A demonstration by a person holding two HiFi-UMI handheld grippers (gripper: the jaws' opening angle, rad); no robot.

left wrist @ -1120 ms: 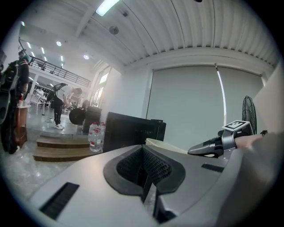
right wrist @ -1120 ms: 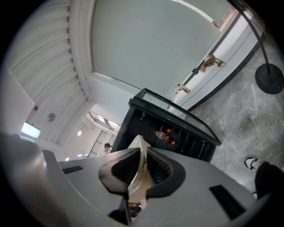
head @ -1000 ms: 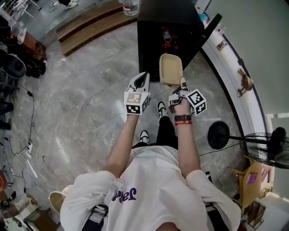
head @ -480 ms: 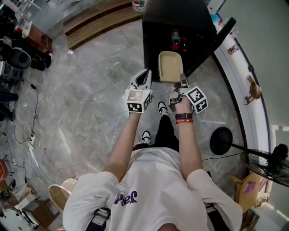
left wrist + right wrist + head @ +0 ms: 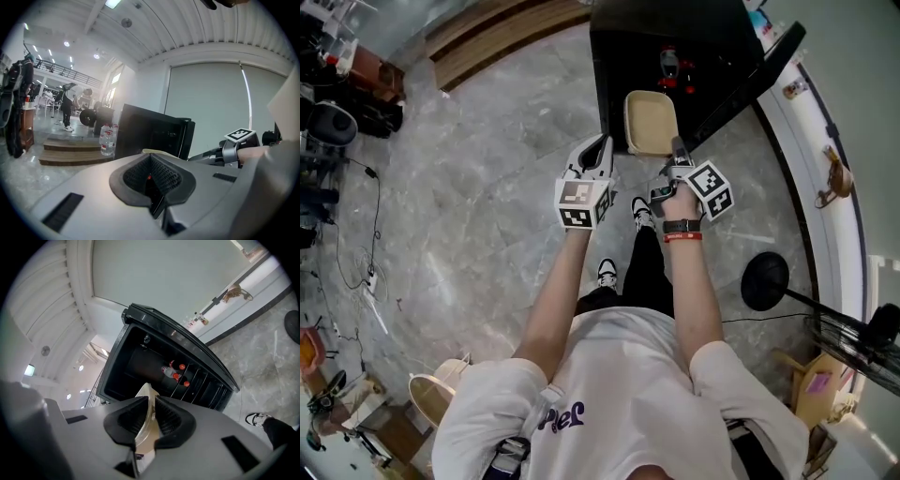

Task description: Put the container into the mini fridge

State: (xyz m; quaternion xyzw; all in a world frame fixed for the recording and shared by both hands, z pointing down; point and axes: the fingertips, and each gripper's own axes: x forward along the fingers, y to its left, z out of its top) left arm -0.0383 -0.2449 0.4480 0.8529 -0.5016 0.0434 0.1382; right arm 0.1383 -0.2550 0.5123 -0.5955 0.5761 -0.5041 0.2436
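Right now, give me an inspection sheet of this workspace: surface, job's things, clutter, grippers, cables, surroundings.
Surface: glossy grey marble floor.
Job's things: beige container at the front of the open mini fridge, apparently not yet set down; red-capped bottles stored there.
Clutter: dark bags and gear at the left edge.
Grippers: right hand-held gripper shut on the container's rim; left hand-held gripper shut, nothing between.
Cables: loose cable on the floor, left.
Surroundings: wooden step, pedestal fan.
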